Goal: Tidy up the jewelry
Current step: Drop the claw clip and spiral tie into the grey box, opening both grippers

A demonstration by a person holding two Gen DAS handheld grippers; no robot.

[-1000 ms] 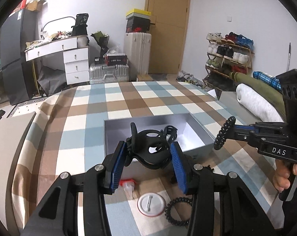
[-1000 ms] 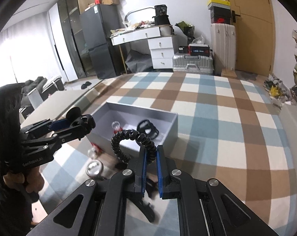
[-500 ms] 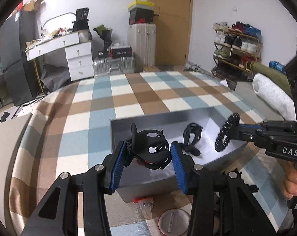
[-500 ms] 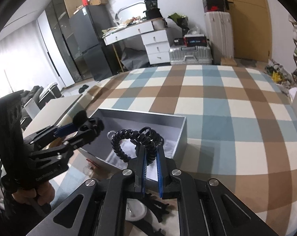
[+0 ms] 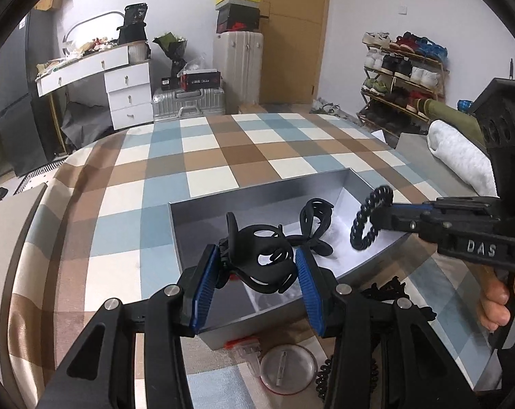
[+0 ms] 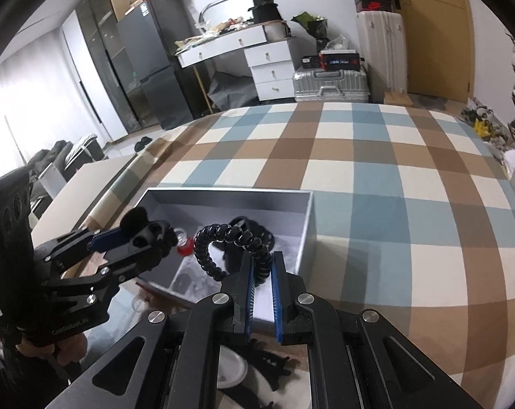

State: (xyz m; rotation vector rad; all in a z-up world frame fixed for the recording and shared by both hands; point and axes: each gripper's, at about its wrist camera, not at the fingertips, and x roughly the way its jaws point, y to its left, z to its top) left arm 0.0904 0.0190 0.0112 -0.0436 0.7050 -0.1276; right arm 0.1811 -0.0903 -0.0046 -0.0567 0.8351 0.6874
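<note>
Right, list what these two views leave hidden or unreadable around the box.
- Box floor, near side: left wrist view, hidden behind the hair claw held in the left gripper.
- Round badge and spiral tie on the cloth: cut off by the gripper arms.
- Small red-capped thing in the box: right wrist view, too small to identify.
- Items below the right gripper: blocked by its arms.
</note>
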